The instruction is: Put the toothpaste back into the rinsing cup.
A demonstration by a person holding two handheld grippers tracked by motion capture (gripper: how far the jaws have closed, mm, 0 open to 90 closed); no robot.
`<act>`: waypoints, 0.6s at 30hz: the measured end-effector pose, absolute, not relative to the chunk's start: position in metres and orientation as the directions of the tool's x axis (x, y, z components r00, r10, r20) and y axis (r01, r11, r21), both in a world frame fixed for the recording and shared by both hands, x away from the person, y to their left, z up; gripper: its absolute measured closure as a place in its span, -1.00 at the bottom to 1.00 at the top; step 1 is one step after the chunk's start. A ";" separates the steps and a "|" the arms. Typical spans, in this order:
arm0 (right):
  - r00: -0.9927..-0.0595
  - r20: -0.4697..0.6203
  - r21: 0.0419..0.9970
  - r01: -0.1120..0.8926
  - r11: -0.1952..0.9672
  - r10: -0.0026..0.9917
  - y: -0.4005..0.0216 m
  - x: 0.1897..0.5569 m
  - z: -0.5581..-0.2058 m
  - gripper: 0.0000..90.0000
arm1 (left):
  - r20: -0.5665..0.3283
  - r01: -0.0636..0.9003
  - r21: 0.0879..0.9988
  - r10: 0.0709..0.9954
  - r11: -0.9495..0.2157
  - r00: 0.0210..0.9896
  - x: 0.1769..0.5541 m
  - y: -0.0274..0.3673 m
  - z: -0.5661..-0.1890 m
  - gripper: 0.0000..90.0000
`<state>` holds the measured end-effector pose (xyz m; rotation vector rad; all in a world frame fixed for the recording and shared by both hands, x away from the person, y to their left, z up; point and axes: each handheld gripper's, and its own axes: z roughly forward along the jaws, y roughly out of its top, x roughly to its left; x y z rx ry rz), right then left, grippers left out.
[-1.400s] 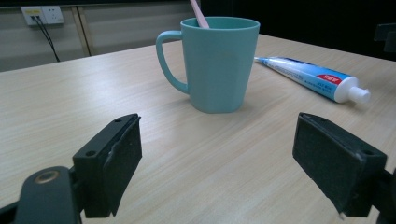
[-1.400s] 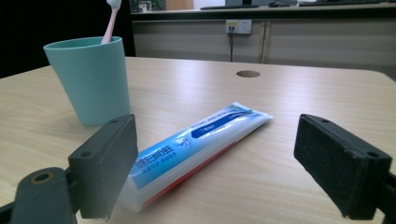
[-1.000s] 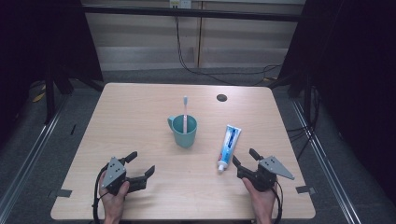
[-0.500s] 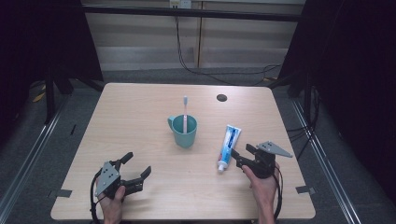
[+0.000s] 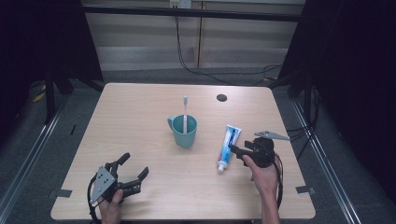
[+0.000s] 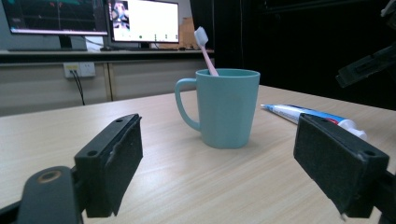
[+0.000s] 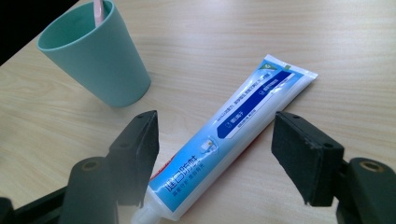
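A teal mug point(image 5: 184, 132) stands mid-table with a pink toothbrush point(image 5: 185, 112) upright in it. To its right lies a blue-and-white toothpaste tube point(image 5: 229, 145), cap end nearest me. My right gripper point(image 5: 236, 151) hovers by the cap end, tilted down at it. In the right gripper view the tube point(image 7: 233, 126) lies beneath the gap of my right gripper point(image 7: 219, 149); its jaws have just been closing a little, stand open and do not touch the tube. My left gripper point(image 5: 133, 168) rests open at the front left, facing the mug point(image 6: 227, 109), with nothing between its jaws.
A small black round hole point(image 5: 222, 97) sits in the tabletop at the back right. Black frame posts flank the table point(image 5: 140, 107). Cables run over the floor behind it. Monitors stand on a shelf beyond the mug in the left gripper view.
My right gripper has risen from the front right of the table and moved in toward the tube's cap end, now tilted down over it. The left gripper has barely shifted.
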<state>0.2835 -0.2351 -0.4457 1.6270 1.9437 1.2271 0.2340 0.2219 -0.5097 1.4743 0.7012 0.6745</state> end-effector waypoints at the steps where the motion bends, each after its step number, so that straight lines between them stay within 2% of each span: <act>1: -0.297 0.273 0.765 0.643 -0.020 0.915 -0.235 0.285 -0.445 -0.29 | -0.007 0.020 1.000 0.771 -0.008 0.637 0.234 0.222 -0.510 -0.67; 9: -0.257 0.287 0.685 0.729 -0.009 0.923 -0.235 0.300 -0.439 -0.35 | -0.007 0.020 1.000 0.770 -0.008 0.637 0.234 0.222 -0.510 -0.66; 18: -0.230 0.316 0.597 0.802 -0.004 0.921 -0.231 0.319 -0.435 -0.27 | -0.003 0.019 1.000 0.766 -0.012 0.643 0.234 0.222 -0.510 -0.65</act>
